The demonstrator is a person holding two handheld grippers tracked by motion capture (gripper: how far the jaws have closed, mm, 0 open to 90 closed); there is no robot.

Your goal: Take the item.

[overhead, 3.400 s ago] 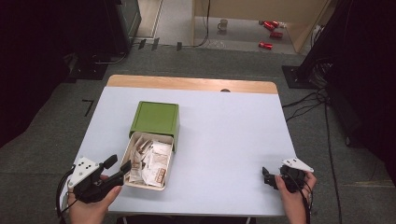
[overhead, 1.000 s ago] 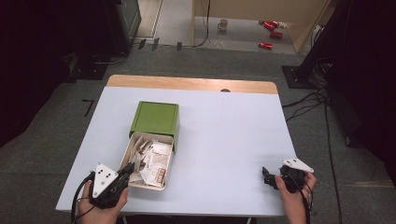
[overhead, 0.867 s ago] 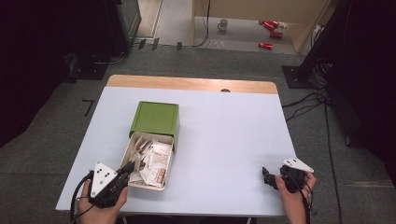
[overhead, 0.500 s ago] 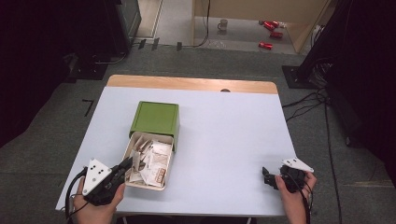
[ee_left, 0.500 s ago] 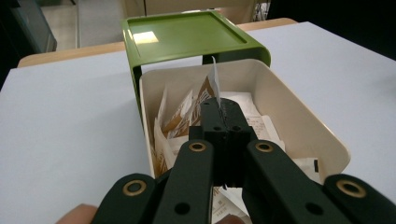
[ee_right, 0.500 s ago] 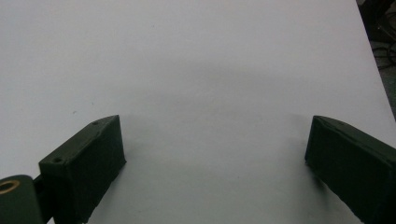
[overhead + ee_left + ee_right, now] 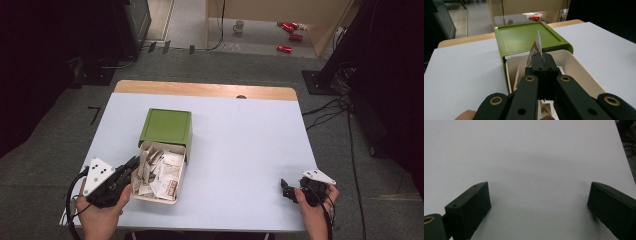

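Observation:
A green box (image 7: 166, 126) (image 7: 524, 37) stands left of the table's middle, with its white drawer (image 7: 181, 175) (image 7: 579, 67) pulled out toward me. Several paper packets lie in the drawer. My left gripper (image 7: 134, 162) (image 7: 542, 56) hovers over the drawer's left front, shut on one brown-and-white packet (image 7: 142, 161) (image 7: 537, 45) that sticks up edge-on above the jaws. My right gripper (image 7: 285, 187) (image 7: 539, 197) rests low over the table near its front right corner, jaws wide open with bare tabletop between them.
The pale table (image 7: 240, 140) has a wooden strip (image 7: 200, 90) along its far edge. On the floor behind are red cans (image 7: 289, 35), a mug (image 7: 239, 25) and cables (image 7: 330, 107). Dark equipment stands on both sides.
My left gripper came in from the table's left edge to the drawer, then rose a little and drew back with the packet in its jaws. The right hand stayed put.

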